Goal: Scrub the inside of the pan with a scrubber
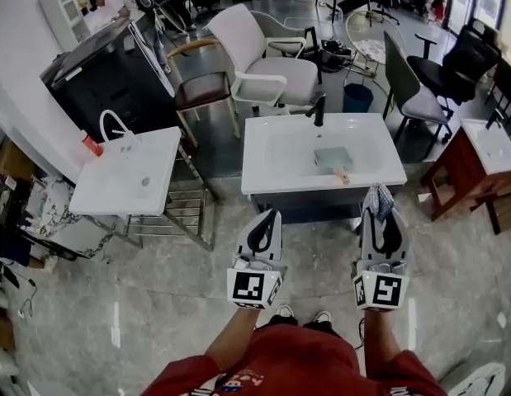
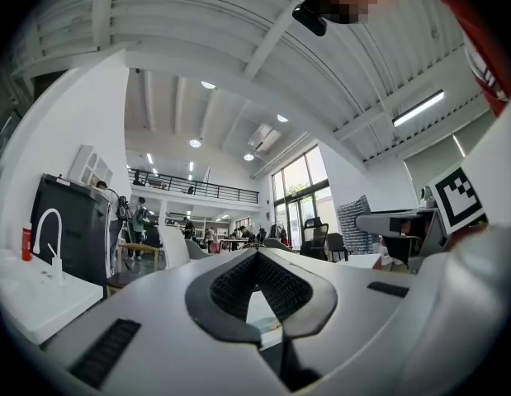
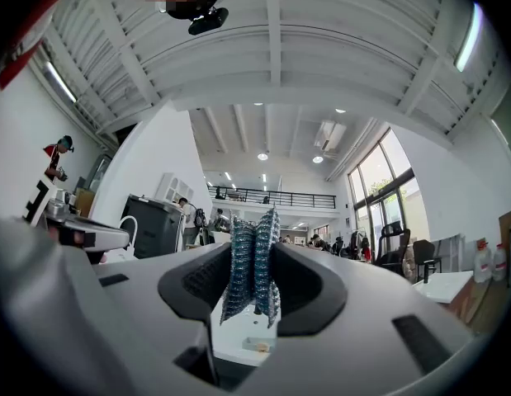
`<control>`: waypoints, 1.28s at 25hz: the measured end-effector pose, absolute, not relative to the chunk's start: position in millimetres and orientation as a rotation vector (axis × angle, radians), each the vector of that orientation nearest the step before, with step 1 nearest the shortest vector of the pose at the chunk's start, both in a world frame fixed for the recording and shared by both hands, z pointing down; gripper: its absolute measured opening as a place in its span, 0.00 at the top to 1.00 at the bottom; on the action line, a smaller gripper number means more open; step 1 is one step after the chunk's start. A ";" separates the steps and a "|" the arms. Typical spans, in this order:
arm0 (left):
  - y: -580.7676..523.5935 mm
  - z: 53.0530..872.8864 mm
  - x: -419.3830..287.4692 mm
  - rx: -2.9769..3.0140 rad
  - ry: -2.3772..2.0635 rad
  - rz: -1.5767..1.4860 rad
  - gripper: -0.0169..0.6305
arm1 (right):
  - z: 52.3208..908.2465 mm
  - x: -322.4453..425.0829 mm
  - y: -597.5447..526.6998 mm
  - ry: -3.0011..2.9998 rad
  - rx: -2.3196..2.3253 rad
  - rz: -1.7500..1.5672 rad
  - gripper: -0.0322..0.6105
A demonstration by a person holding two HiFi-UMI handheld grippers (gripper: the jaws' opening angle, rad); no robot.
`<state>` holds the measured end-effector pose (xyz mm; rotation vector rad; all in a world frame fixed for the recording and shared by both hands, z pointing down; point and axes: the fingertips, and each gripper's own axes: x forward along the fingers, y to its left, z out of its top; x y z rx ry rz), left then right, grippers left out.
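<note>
So closest to the camera was the person's red shirt, both arms out over the grey tiled floor. The left gripper was pressed together at the tips with nothing in it; the left gripper view showed only the little diamond gap behind the pads. The right gripper was pinching the scrubber, a blue-ish knitted mesh thing standing upright between the pads and poking out above them in the right gripper view. Both were hovering short of the sink, not touching it.

The pan was sitting down in the basin, toward the right front corner of the sink. Squarish, grey-green, with its wooden handle pointing at the front edge. It was well apart from both grippers. A black faucet stood at the back edge. Past that there was a white chair, and a second white sink off to the left
</note>
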<state>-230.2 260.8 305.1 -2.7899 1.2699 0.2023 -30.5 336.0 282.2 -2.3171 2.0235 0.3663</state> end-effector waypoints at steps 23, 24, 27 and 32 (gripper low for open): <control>190.1 324.1 -218.7 -2.873 1.244 0.255 0.96 | 302.4 -28.0 268.5 1.996 -2.346 0.362 0.68; 183.3 325.7 -213.3 -2.889 1.240 0.247 0.96 | 303.1 -23.7 261.5 1.995 -2.346 0.358 0.68; 161.8 330.0 -192.2 -2.899 1.231 0.207 0.96 | 305.9 -4.5 239.7 1.994 -2.341 0.348 0.68; 125.0 327.3 -149.0 -2.883 1.216 0.168 0.96 | 306.7 39.4 202.8 1.976 -2.340 0.331 0.68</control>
